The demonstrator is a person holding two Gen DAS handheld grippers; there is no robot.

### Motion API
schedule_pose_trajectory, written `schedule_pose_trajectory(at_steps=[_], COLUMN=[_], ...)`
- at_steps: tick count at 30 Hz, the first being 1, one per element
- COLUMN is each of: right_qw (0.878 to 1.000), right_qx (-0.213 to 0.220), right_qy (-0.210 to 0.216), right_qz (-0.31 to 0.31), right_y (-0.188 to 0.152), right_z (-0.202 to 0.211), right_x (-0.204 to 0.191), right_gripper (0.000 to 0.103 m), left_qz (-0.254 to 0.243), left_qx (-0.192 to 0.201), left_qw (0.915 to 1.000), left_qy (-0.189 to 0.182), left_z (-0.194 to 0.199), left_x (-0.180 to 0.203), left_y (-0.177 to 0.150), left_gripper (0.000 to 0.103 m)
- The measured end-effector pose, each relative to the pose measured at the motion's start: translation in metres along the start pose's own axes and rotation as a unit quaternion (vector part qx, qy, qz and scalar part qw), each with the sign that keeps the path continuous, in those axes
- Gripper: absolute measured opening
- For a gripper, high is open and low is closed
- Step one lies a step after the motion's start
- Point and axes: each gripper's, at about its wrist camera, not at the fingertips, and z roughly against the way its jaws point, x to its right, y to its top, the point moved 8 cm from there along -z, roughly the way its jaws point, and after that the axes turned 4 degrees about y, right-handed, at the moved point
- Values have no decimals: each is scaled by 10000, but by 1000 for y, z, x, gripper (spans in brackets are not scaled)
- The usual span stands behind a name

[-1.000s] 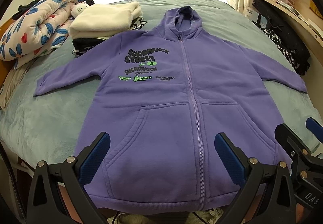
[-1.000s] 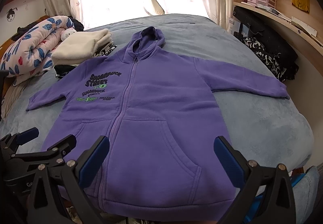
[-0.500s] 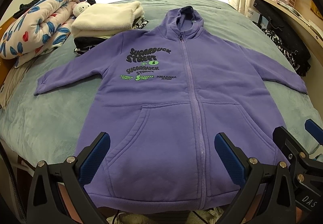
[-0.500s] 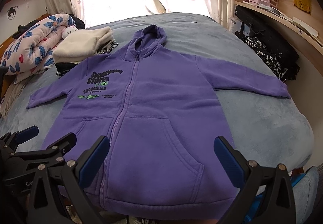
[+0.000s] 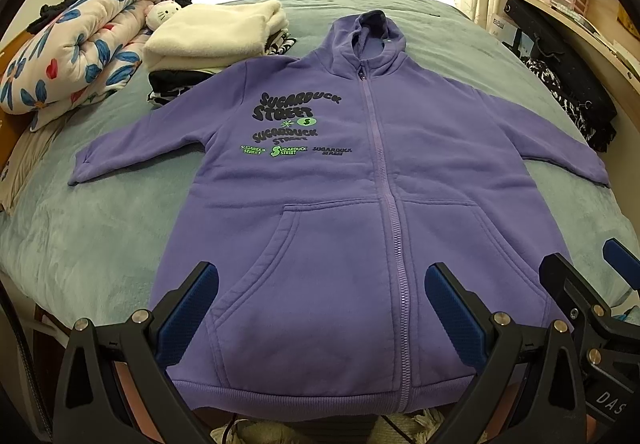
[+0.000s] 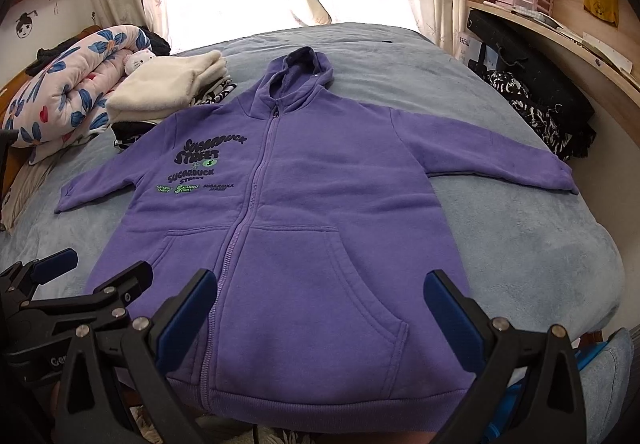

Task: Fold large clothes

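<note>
A long purple zip-up hoodie (image 5: pixel 340 228) lies flat and face up on the bed (image 5: pixel 88 244), sleeves spread, hood at the far end, hem at the near edge. It also fills the right wrist view (image 6: pixel 312 244). My left gripper (image 5: pixel 318 308) is open and empty, hovering above the hem over the left pocket. My right gripper (image 6: pixel 316 310) is open and empty above the right pocket. The right gripper shows at the left wrist view's right edge (image 5: pixel 580 284); the left gripper shows at the right wrist view's left edge (image 6: pixel 88 280).
A stack of folded clothes (image 5: pixel 216 39) topped by a cream piece sits beside the left sleeve. A rolled floral quilt (image 5: pixel 76 47) with a plush toy lies at far left. Dark clothes (image 5: pixel 568 91) and wooden shelves (image 6: pixel 560 27) line the right side.
Both grippers have risen and tilted slightly, so the hoodie sits a little lower in each view. The hoodie has not moved. Both grippers stay open.
</note>
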Motion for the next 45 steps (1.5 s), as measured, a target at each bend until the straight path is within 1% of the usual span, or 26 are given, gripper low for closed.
schedule_pose_trajectory(at_steps=[25,45], right_qw=[10000,9999], right_qx=[-49,-73], right_qy=[34,39], right_qz=[-49,-74], right_y=[-7,-2], right_z=[1,-2], right_x=[-8,-1], right_gripper=[103,103], left_qz=[-25,-97], left_qx=[16,62], left_qw=[10000,9999], left_qy=[56,122], left_z=[0,1], left_x=[-3,0], left_y=[-1,4], left_gripper=[102,102])
